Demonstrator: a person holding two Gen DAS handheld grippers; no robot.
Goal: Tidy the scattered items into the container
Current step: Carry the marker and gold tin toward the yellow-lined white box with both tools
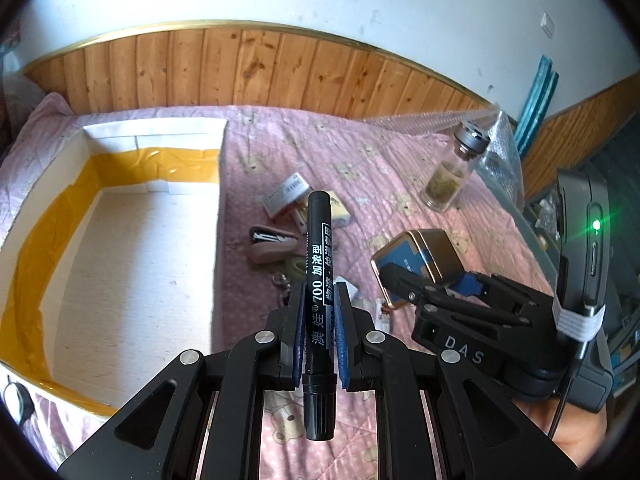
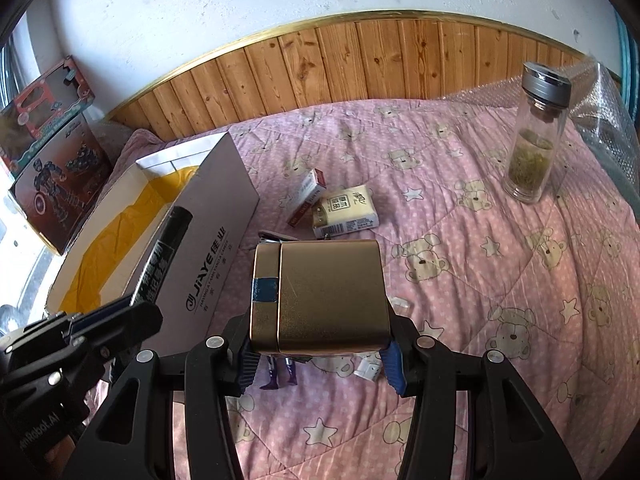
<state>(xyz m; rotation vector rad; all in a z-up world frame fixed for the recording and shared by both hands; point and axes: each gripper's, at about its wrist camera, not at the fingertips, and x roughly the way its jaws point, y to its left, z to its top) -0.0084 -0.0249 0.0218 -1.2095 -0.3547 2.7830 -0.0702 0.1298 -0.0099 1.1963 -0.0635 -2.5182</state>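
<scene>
Black marker (image 1: 319, 280) pinched lengthwise in left gripper (image 1: 319, 312), nearest white box (image 1: 120, 240) at its left; gold tin (image 2: 320, 296) clamped in right gripper (image 2: 318, 354), farther off.

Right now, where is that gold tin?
The gold tin is clamped in the right gripper, lifted above the pink quilt, just right of the white box.

We note a glossy black plastic marker (image 1: 318, 280) and a smooth, brushed gold metal tin (image 2: 324, 292). The box (image 1: 132, 236) is matt white cardboard, lined with shiny yellow tape. The quilt (image 2: 480, 280) is soft stitched pink cloth. The far bottle (image 2: 534, 140) is clear glass with a grey metal-look cap. The wall panelling (image 1: 280, 68) is varnished knotty wood.
</scene>
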